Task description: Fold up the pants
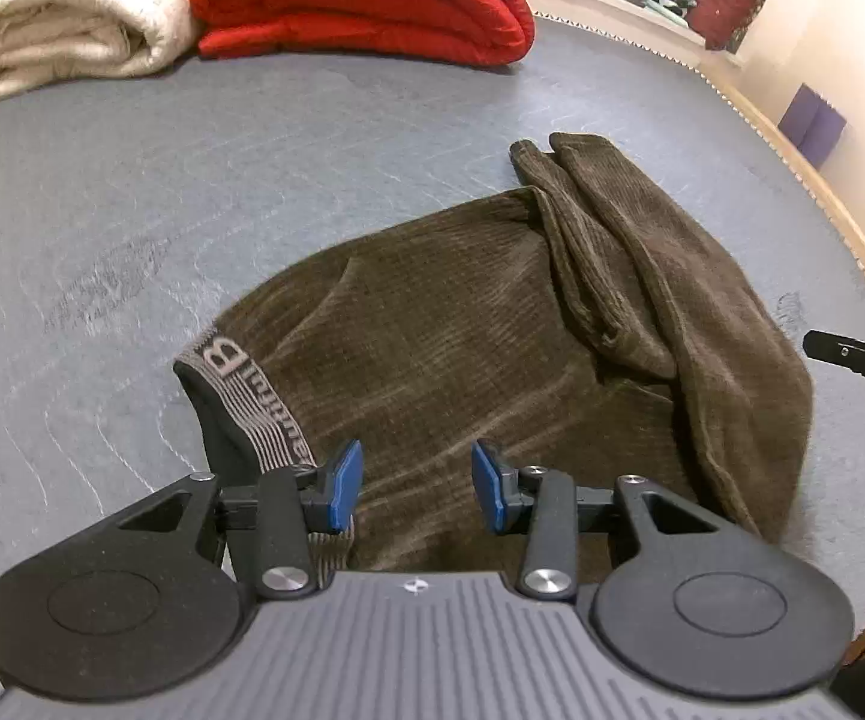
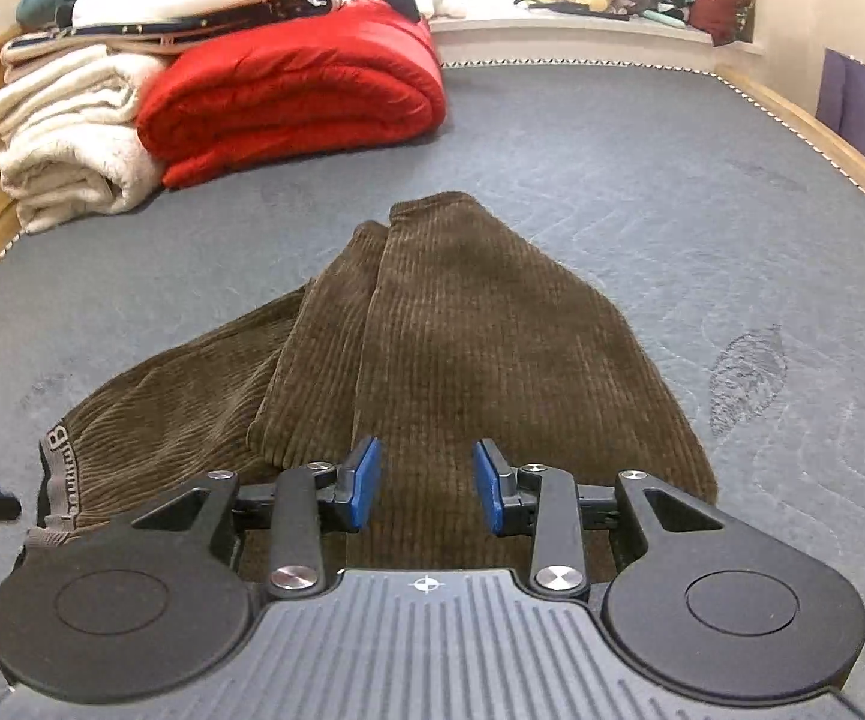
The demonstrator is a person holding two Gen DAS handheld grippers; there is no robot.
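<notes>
Both hand-held grippers, left (image 1: 417, 483) and right (image 2: 426, 483), part open, empty, above folded brown corduroy pants (image 1: 462, 330) on grey bed (image 1: 192, 192).

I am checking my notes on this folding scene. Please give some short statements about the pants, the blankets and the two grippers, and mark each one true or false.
1. The brown pants lie on the grey bed cover. True.
2. The left gripper clamps the waistband. False: its jaws stand open, holding nothing.
3. The red blanket lies beside a white blanket. True.
4. The right gripper holds a trouser leg. False: it is open above the cloth.
</notes>
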